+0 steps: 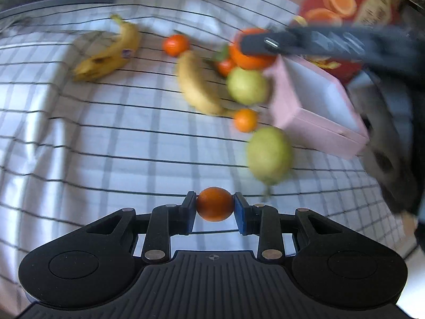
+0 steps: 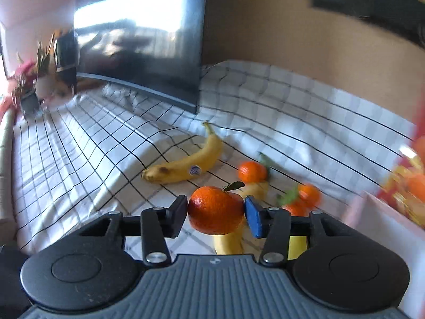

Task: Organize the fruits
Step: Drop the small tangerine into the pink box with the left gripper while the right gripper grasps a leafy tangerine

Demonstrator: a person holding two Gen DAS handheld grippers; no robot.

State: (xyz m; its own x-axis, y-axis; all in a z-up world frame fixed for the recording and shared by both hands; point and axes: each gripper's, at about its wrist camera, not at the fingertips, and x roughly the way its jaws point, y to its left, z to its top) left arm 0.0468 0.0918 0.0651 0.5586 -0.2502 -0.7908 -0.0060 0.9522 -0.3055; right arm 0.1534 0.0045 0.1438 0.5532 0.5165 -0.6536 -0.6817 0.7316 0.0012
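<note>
Checked cloth; each claw pinches one round, glossy mandarin.

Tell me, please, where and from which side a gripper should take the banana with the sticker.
Probably grip the banana with the sticker across its thick middle, near the sticker, coming from above. It lies flat and alone on the checked cloth, so both long sides look free. Its stem end is thin and curved, a poorer hold.
</note>
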